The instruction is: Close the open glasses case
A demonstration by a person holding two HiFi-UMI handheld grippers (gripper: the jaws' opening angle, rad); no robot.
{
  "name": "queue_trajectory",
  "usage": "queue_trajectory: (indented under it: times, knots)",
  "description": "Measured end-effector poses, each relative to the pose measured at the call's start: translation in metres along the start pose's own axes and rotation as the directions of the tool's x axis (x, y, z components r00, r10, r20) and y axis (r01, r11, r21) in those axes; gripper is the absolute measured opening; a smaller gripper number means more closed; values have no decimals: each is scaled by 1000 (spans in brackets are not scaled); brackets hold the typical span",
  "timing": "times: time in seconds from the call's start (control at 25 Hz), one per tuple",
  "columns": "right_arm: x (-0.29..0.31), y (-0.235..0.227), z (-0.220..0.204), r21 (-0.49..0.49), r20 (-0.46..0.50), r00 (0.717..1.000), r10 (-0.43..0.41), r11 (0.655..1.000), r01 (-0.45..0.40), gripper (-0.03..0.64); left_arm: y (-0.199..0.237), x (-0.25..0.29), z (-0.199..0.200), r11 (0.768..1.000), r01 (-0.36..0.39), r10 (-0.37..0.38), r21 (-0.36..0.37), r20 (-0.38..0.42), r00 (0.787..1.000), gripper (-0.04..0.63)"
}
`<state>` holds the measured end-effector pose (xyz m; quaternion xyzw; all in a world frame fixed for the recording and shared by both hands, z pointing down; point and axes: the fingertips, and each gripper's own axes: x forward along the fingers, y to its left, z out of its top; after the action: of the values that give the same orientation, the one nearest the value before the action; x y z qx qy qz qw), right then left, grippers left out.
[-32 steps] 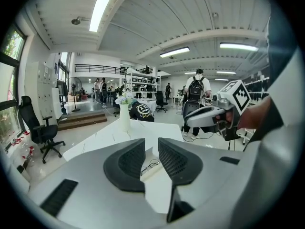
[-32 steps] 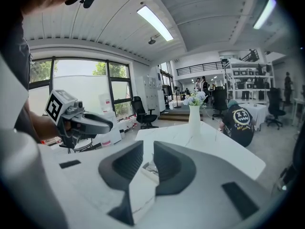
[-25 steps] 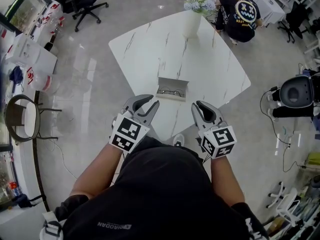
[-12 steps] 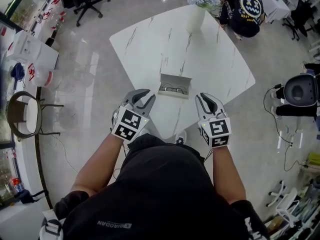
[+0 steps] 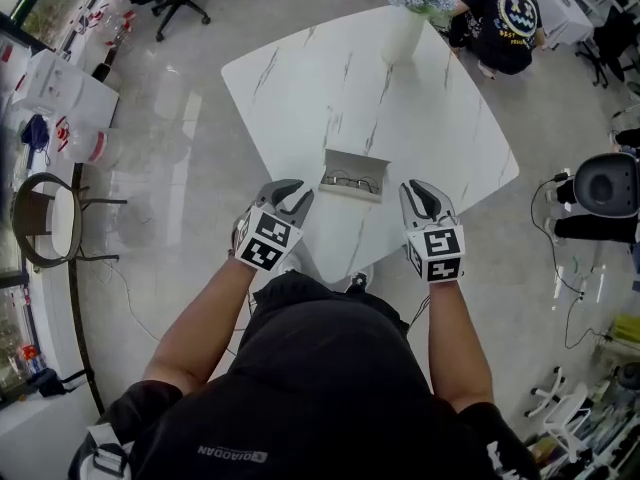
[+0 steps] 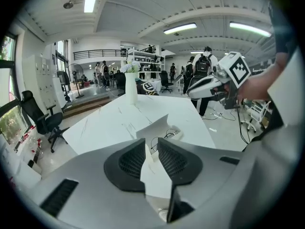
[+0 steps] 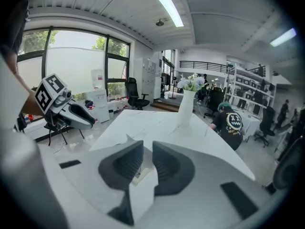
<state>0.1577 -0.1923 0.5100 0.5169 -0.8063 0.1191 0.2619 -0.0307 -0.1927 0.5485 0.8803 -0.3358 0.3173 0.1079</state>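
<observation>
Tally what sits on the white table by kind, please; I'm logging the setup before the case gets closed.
open glasses case: 1
pair of glasses, lying in the case: 1
white vase with flowers: 1
Total: 3

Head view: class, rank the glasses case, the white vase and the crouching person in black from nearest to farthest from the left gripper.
1. Glasses case, open on the table, just right of the left gripper.
2. White vase, near the table's far edge.
3. Person in black, on the floor beyond the table, far right.
</observation>
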Motion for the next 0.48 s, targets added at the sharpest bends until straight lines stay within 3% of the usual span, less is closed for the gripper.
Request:
queue_trajectory:
  times: [0.24,0.48]
  knots:
    - [23,-2,-11,-22,-33,999,2,1000,-3,58,4,31,-30,998,13,-17,-60,-65,998,86]
    - [37,-4,-18,-37,-54,999,-3,999,1,58,3,52,-48,999,31,-29,15,-137,990,87]
